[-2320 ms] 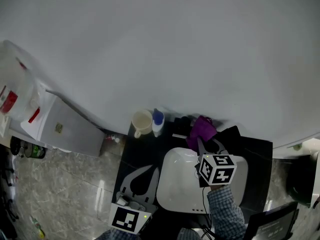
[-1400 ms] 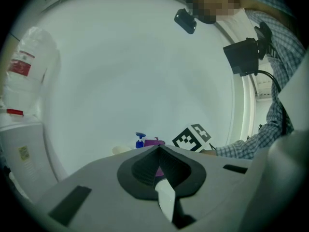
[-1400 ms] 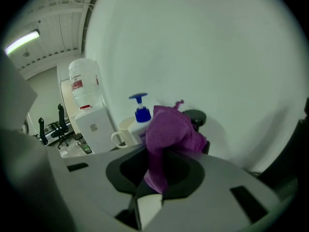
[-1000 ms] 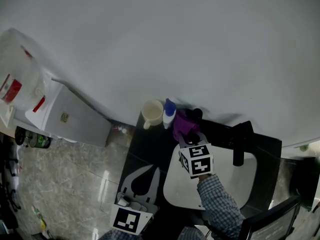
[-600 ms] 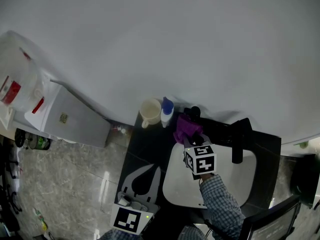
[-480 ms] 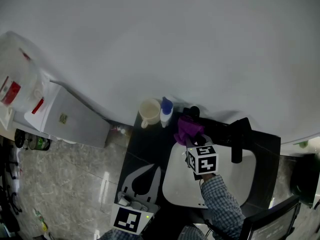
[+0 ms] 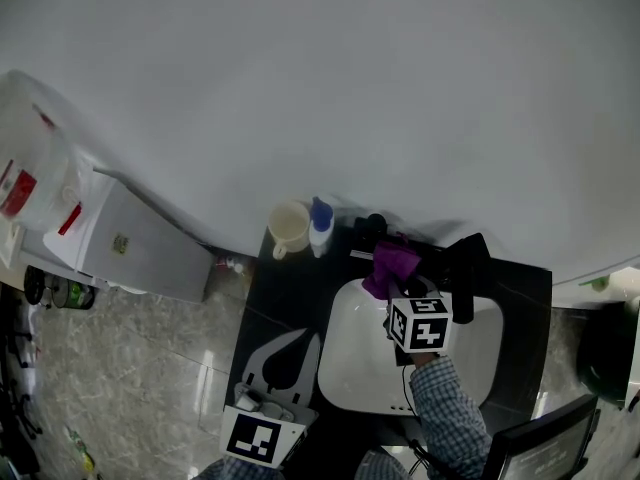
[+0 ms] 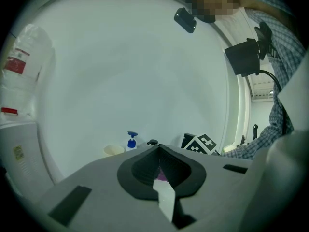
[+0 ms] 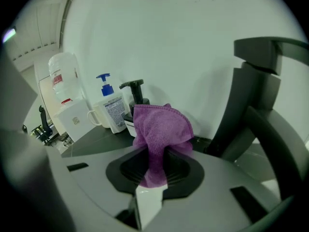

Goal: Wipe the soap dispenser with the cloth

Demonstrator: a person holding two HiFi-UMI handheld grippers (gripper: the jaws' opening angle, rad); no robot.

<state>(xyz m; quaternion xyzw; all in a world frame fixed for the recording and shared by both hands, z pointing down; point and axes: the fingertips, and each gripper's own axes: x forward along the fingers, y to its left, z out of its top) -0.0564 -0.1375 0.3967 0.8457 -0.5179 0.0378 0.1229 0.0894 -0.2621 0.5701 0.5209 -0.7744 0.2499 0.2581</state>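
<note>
The right tool (image 9: pixel 153 173) is clamped on the purple cloth (image 9: pixel 159 127), held just beside the black soap dispenser (image 9: pixel 133 98) at the far edge of the desk (image 7: pixel 290 293). The print on the dispenser's white label is too small to read. At near left, the left tool (image 8: pixel 161 166) is pressed together and empty.

The left tongs (image 8: pixel 159 153) are pressed together, facing a blue-pump bottle (image 8: pixel 131 141).

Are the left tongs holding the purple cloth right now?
No, the purple cloth is pinched in the right tongs, while the left tongs are shut with nothing between them.
</note>
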